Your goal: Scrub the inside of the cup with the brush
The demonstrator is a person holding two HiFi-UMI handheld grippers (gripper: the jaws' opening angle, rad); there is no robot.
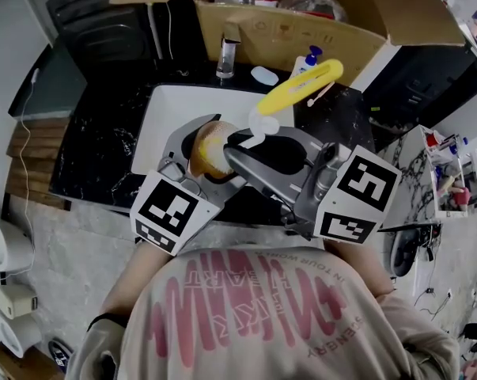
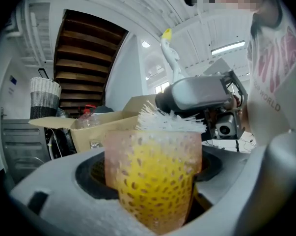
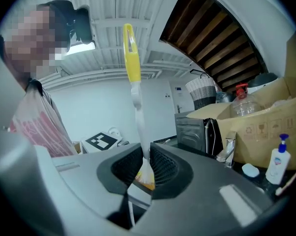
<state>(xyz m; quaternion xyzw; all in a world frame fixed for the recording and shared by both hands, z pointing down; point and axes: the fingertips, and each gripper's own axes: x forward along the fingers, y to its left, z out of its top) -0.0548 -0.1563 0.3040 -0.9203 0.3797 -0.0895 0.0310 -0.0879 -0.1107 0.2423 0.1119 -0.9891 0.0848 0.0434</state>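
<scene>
Kitchen: white sink, faucet, soap bottle, black marble counter.

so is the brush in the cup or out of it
Partly in: the brush has its white bristles at the rim of the cup, some poking above it. How deep it reaches cannot be told.

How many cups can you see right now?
1. The cup is clamped in the left gripper's jaws, with the brush's bristles at its mouth. No other cup shows, though the cardboard box behind the sink could hide more.
</scene>
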